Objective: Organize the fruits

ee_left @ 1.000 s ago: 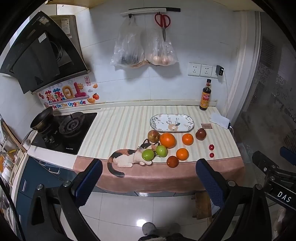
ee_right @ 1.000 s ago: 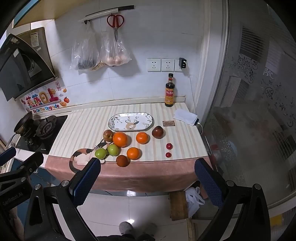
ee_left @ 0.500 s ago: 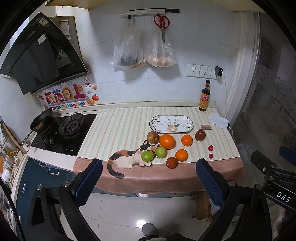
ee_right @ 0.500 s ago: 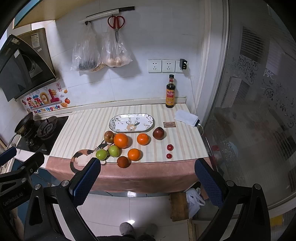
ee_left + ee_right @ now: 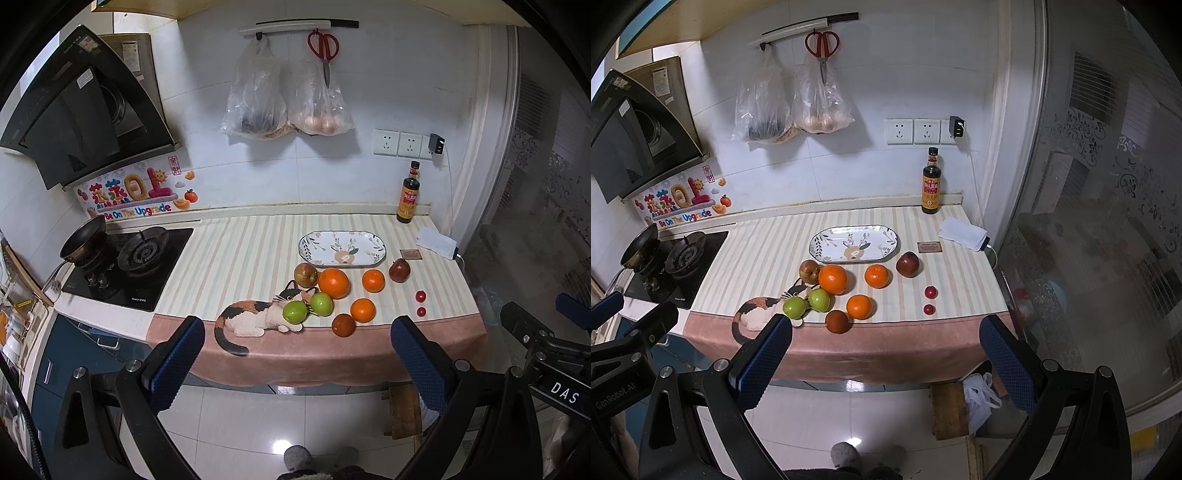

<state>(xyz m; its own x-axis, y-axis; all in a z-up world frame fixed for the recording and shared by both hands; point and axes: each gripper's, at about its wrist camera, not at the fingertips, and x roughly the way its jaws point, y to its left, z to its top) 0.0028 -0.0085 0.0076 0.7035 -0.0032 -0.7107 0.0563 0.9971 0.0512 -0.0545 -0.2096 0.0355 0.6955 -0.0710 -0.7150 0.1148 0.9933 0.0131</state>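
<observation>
I stand back from the counter point(image 5: 240, 258) with both tongs raised in front of me. My left gripper point(image 5: 295, 350) has its jaws spread wide and holds nothing; my right gripper point(image 5: 884, 349) is just as wide and just as empty. Both hang over the floor, well short of the counter's front edge.

The fruit lies in a loose cluster on the striped cloth, near the front of the counter. The patterned plate point(image 5: 380, 251) sits behind the cluster with nothing on it. Just in front of its left end is a reddish apple point(image 5: 306, 275), touching the big orange point(image 5: 333, 283) beside it. To the right of that come a smaller orange point(image 5: 373, 280) and then a dark red fruit point(image 5: 399, 270). Nearer to me, 2 green apples point(image 5: 308, 308) sit side by side on the head of the cat picture point(image 5: 247, 319) on the cloth. Right of them is a 3rd orange point(image 5: 362, 310), with a dark brownish-red fruit point(image 5: 343, 325) at its front left, closest to the edge. 2 small red tomatoes point(image 5: 420, 303) lie apart on the right side.

A dark sauce bottle point(image 5: 408, 199) stands upright at the back by the wall, and the stove point(image 5: 129, 266) with a pan point(image 5: 83, 238) on it is at the left.
</observation>
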